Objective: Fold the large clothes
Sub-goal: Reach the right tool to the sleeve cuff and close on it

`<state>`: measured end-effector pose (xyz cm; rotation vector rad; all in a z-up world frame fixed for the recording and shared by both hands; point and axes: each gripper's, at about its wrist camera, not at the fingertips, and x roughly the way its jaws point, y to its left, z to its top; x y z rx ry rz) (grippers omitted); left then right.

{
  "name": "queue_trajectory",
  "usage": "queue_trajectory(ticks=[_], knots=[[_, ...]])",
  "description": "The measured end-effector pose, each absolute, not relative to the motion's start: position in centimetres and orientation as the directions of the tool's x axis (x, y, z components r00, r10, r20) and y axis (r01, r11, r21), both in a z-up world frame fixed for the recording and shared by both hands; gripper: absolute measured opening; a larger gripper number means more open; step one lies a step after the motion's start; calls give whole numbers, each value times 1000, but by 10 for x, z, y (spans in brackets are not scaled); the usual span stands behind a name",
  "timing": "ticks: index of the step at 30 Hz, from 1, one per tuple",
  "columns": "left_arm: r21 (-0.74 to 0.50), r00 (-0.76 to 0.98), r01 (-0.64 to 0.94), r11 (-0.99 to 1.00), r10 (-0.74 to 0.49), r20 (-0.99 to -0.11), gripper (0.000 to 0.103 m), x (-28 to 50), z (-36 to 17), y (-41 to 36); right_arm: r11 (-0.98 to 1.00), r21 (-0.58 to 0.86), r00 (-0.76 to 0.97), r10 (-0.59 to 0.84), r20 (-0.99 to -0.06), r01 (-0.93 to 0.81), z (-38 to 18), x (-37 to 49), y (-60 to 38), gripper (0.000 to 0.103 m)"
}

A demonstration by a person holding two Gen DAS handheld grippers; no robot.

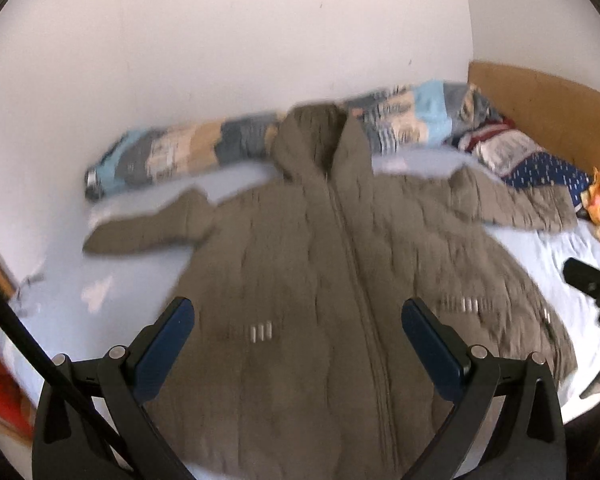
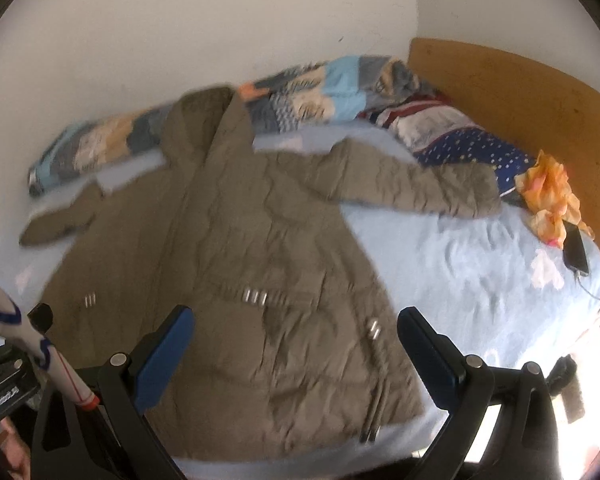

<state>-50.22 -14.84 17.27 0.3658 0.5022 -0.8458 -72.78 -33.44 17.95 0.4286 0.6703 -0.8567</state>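
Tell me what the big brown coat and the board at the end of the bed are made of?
The coat looks like padded, quilted fabric with a dull finish: stitched wavy lines puff its surface. The exact cloth can't be told. The board looks like wood or wood-look panel, smooth and orange-brown, flat with a curved top edge.

A home bedroom; bed [image 2: 480, 280] with wooden headboard [image 2: 520, 92], patchwork quilt [image 2: 320, 96].

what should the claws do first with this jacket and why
Probably bring the right claw to the outstretched sleeve and fold it across the jacket. The jacket lies flat and zipped on the bed, both sleeves spread, both claws open and empty.
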Motion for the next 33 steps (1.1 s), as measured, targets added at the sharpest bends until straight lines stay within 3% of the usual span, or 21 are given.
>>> queue_trajectory(ticks=[5,9,12,15,17,21,31,32,33], knots=[[158,584,788,595,-639,-501,103,-466,180,-209,514,234,514,-513,-687,825,196,-742,-411,103],[168,583,786,595,-623,-522,103,-420,154,-257,406,362,533,-480,-697,839,183,-763,-495,103],[144,552,777,613,-554,-623,103,-386,135,-282,251,439,503,-515,-695,863,157,-796,-569,103],[95,535,767,635,-551,-640,103,-366,132,-286,83,550,504,-531,-681,831,125,-838,-635,102],[85,527,764,640,-542,-654,103,-358,128,-284,17,564,477,-555,-682,825,110,-859,-667,100],[65,515,752,656,-524,-678,103,-345,121,-281,-101,599,438,-587,-681,795,79,-894,-712,83],[62,505,754,654,-516,-692,103,-342,112,-289,-154,577,425,-533,-732,802,17,-898,-778,80],[64,504,755,652,-515,-693,103,-342,111,-289,-148,578,426,-536,-729,803,14,-895,-780,72],[65,505,755,653,-514,-693,103,-342,111,-290,-136,583,432,-543,-721,801,11,-896,-783,46]])
